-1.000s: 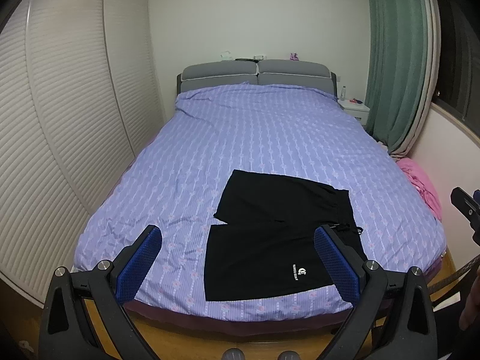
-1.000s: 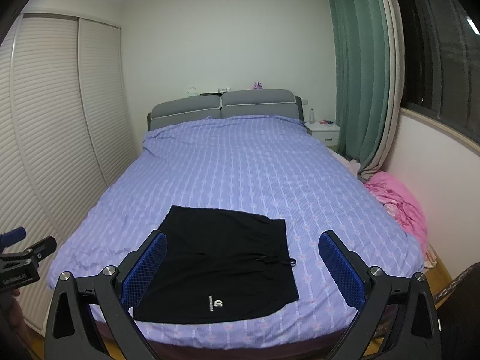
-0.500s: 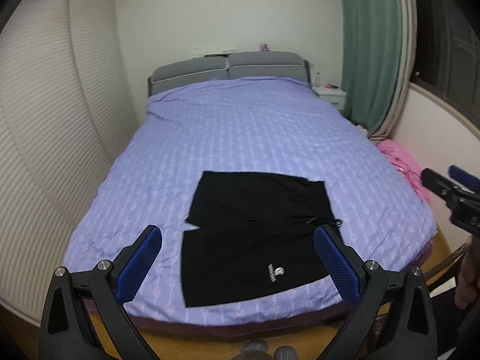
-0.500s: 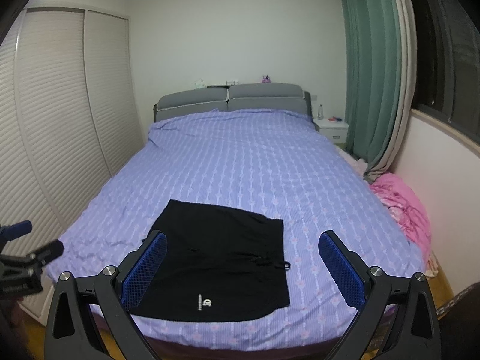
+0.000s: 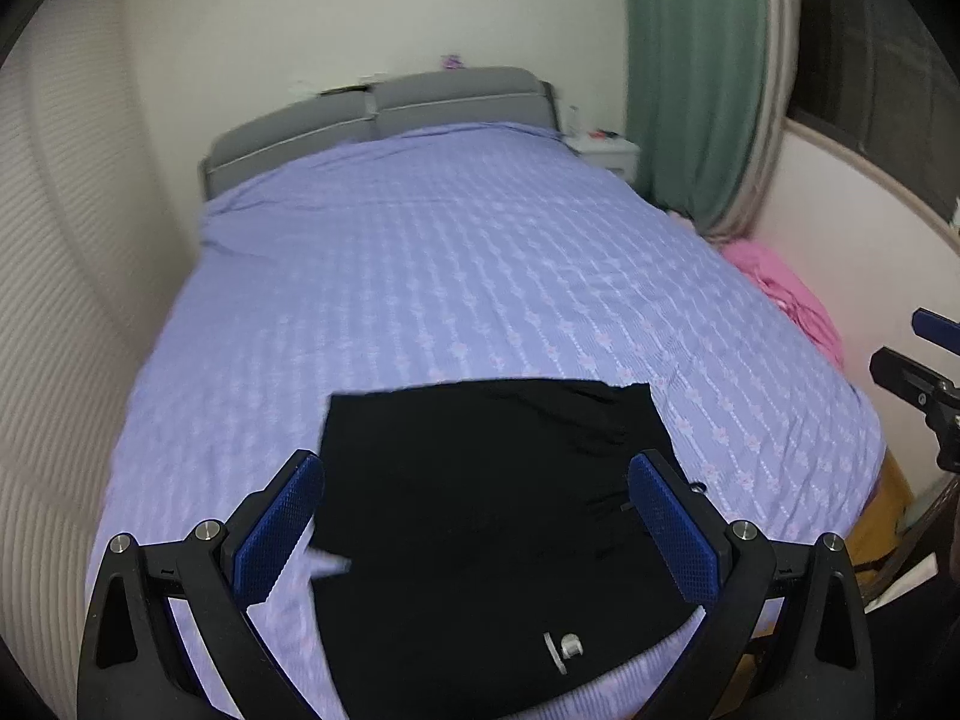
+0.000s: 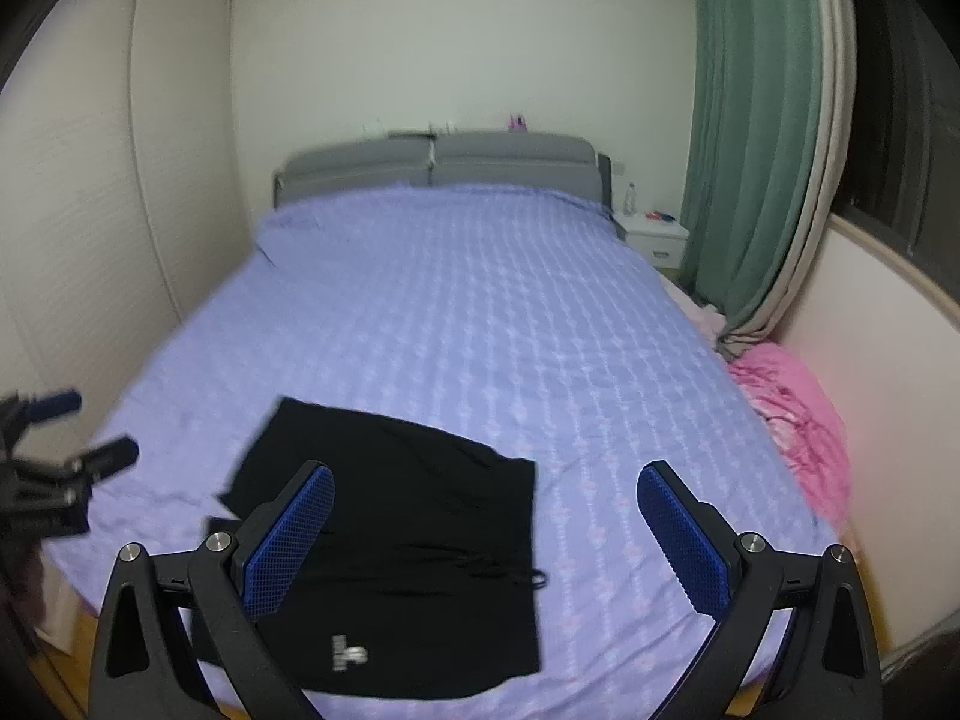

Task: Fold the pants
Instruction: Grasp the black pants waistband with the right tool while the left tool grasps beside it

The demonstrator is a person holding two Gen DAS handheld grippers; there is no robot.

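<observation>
Black shorts (image 5: 480, 504) with a small white logo lie flat near the foot of a bed with a purple cover (image 5: 456, 264); they also show in the right wrist view (image 6: 408, 540). My left gripper (image 5: 477, 531) is open and empty, hovering above the shorts with its jaws spread across them. My right gripper (image 6: 486, 534) is open and empty, above the shorts' right edge and drawstring. Each gripper shows at the edge of the other's view, the left one (image 6: 54, 468) and the right one (image 5: 924, 384).
White slatted wardrobe doors (image 6: 90, 192) run along the left side. A grey headboard (image 6: 438, 165), a white nightstand (image 6: 657, 237) and green curtains (image 6: 756, 138) stand at the far end. A pink cloth pile (image 6: 792, 414) lies beside the bed's right edge.
Both grippers have moved forward and lower toward the shorts, which now look larger. The left view has swung right, so the shorts now lie between its jaws. Both stay open.
</observation>
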